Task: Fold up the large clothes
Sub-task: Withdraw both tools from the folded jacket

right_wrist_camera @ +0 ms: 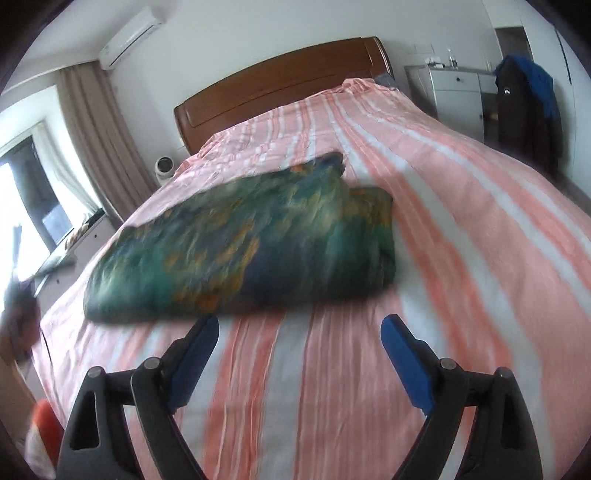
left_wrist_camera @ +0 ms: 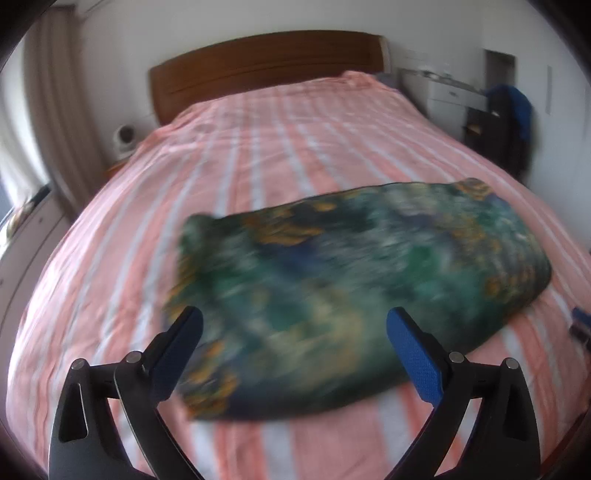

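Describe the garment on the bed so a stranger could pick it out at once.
Start at the wide bed with the pink and white striped cover and the brown wooden headboard. On the near half of that cover lies a folded bundle of green and blue cloth with orange blotches. It is the only dark, patterned thing on the pale stripes, and nothing touches it.

1. A bed (right_wrist_camera: 461,229) under a pink-and-white striped cover fills both views
2. A brown wooden headboard (right_wrist_camera: 280,85) stands at its far end
3. Beige curtains (right_wrist_camera: 96,125) hang beside the window
4. A white air conditioner (right_wrist_camera: 131,35) sits high on the wall
5. Dark and blue clothes (right_wrist_camera: 528,99) hang near white drawers (right_wrist_camera: 456,98)
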`<state>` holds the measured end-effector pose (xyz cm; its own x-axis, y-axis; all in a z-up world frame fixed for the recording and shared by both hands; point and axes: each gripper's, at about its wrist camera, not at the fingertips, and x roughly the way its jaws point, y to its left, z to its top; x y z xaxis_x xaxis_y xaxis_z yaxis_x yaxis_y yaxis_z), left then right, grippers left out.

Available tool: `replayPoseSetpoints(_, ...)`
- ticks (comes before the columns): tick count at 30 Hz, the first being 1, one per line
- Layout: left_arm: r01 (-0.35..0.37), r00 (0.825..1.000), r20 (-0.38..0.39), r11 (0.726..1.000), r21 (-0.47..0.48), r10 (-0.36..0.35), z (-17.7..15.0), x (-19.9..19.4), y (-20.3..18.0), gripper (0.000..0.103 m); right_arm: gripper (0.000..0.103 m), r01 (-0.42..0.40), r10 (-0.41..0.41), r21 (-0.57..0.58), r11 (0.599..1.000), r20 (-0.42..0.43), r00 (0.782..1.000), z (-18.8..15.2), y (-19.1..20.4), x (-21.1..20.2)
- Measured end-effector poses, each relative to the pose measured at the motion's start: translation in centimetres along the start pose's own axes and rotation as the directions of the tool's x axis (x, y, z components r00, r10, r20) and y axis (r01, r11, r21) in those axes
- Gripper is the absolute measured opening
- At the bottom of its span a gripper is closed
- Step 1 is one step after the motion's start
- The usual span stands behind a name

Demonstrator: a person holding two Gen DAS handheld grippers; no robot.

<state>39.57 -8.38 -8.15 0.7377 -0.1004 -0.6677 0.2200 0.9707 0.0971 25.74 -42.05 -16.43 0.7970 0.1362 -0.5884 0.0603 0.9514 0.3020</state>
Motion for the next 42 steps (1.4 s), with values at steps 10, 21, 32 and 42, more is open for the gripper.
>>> replayPoseSetpoints(10, -0.114, 0.987, -0.087, 0.967, 0.229, 0.137, -3.1, 8.4, -10.3, 0.099, 0.089, -0.03, 0.027, -0.034, 0.999, -0.096, 0.995, -4.6, 0.5, 1.6)
replayPoseSetpoints(21, 0.089, 0.986, -0.162, 0.931, 0.355, -0.032, -13.3, -1.5, -14.8, 0.1, 0.095, -0.009, 0.004, -0.052, 0.999, -0.108, 0.994, -4.8, 1.1, 3.4)
replayPoseSetpoints(32, 0.037, 0.989, -0.146, 0.98, 0.194, -0.008, -13.5, 1.2, -14.1, 0.101, 0.102, 0.055, -0.073, -0.163, 0.985, -0.107, 0.992, -5.9, 3.1, 4.2)
replayPoseSetpoints(42, 0.151, 0.977, -0.152, 0.988, 0.0, -0.15, -15.1, 2.9, -10.9, 0.103, 0.102, 0.053, -0.072, -0.167, 0.984, -0.112, 0.991, -6.2, 2.9, 4.1)
